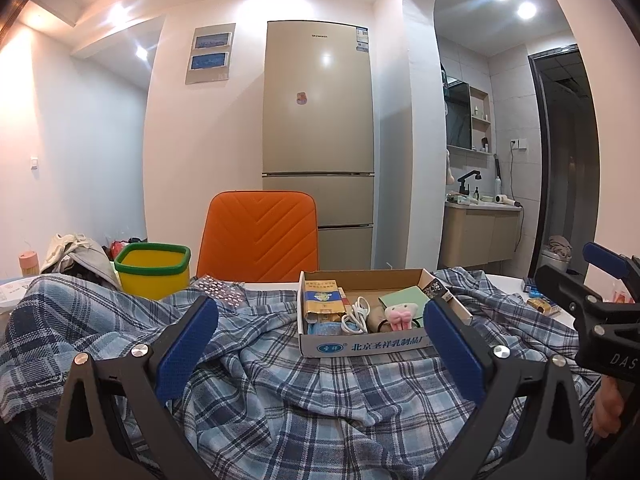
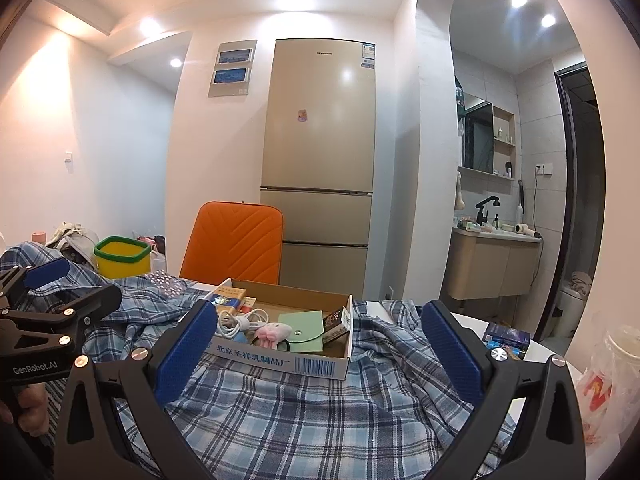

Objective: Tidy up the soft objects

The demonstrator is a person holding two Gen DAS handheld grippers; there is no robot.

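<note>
A: Where is the soft stuff?

B: A rumpled blue-and-white plaid cloth (image 1: 320, 392) lies spread over the table, and a shallow cardboard box (image 1: 360, 346) sits on top of it. Inside the box a small pink plush toy (image 1: 398, 316) lies beside a coiled white cable (image 1: 358, 314) and a pale green pouch (image 1: 404, 296).

A: And the grippers?

B: The left gripper (image 1: 320, 340) hovers above the cloth, fingers spread wide, grasping nothing. The right gripper (image 2: 320, 346) hangs likewise, released and empty, near the box.

A: Anything behind?

B: A yellow bin with a green rim (image 1: 153, 270), an orange chair back (image 1: 258, 236) and a tall beige fridge (image 1: 318, 120).
</note>
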